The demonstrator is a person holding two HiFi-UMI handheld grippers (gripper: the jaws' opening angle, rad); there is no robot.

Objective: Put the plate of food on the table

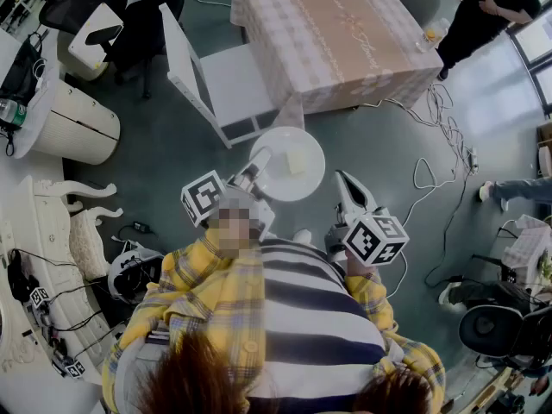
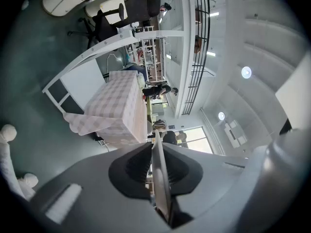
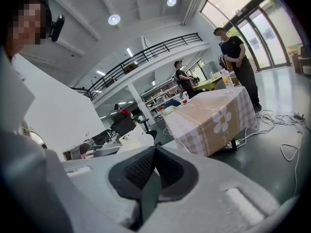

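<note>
A round white plate (image 1: 274,184) with a pale yellow piece of food (image 1: 296,161) hangs above the floor, short of the table. My left gripper (image 1: 256,164) is shut on the plate's left rim. In the left gripper view the rim (image 2: 159,178) runs edge-on between the pads of that gripper (image 2: 155,152). My right gripper (image 1: 343,179) is to the right of the plate, apart from it. Its jaws (image 3: 154,152) are shut with nothing between them. The table (image 1: 336,33) with a checked cloth stands ahead, also seen as the table (image 2: 119,106) and the table (image 3: 209,120).
A white chair (image 1: 220,80) stands at the table's near left side. A bottle (image 1: 431,34) is on the table's right corner, and a person in black (image 1: 483,7) stands beside it. Cables (image 1: 431,175) trail over the floor on the right. White furniture (image 1: 73,123) lines the left.
</note>
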